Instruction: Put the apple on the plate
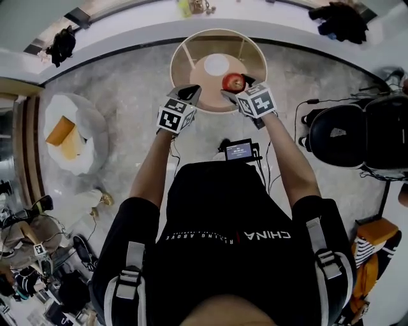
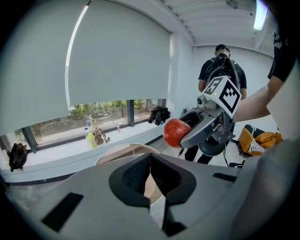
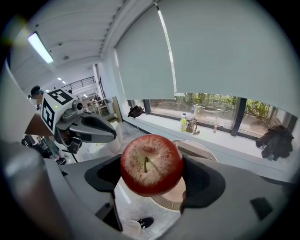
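A red apple [image 1: 233, 81] hangs over the near right part of a round wooden table [image 1: 191, 48], with my right gripper [image 1: 237, 86] shut on it. A white plate [image 1: 217, 63] lies at the table's middle, just left of and beyond the apple. In the right gripper view the apple [image 3: 151, 164] fills the gap between the jaws, stem towards the camera. My left gripper [image 1: 190, 95] hovers at the table's near left edge with its jaws together and nothing in them. The left gripper view shows the apple [image 2: 176, 132] in the right gripper [image 2: 197, 132].
A white seat with an orange thing [image 1: 67, 134] stands on the floor at left, a black chair [image 1: 347, 134] at right. A small screen device [image 1: 239, 151] with cables lies by my feet. Bottles [image 2: 89, 136] and dark clothing [image 1: 338, 19] sit on the window ledge. A person [image 2: 220, 70] stands behind.
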A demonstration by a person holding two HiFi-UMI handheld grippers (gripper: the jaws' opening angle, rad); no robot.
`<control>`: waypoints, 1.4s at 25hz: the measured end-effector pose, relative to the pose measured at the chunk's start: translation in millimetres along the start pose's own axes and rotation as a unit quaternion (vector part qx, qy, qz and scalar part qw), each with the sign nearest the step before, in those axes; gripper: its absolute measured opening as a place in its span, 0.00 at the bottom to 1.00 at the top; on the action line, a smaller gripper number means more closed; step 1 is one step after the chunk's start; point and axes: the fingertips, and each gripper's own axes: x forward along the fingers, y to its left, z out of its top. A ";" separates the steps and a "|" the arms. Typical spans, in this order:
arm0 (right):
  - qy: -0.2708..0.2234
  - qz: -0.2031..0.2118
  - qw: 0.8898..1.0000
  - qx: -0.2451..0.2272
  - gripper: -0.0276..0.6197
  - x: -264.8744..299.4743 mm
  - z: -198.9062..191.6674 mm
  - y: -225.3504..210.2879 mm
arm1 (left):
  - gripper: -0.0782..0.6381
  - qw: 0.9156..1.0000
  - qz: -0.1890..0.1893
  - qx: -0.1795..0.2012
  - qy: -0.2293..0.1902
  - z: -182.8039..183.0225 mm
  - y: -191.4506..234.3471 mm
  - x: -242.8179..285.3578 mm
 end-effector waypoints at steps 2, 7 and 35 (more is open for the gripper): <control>-0.002 0.003 1.000 0.006 0.68 3.1 2.3 -4.8 | 0.13 1.000 -0.002 0.002 0.003 4.3 2.2 7.6; -0.007 0.008 1.000 0.013 0.68 9.2 9.4 -8.2 | 0.13 1.000 -0.013 0.009 0.011 8.3 5.0 21.7; 0.042 -0.002 0.999 0.021 0.68 162.2 -3.2 -64.4 | 0.13 0.998 -0.020 -0.034 0.045 -63.0 110.4 118.3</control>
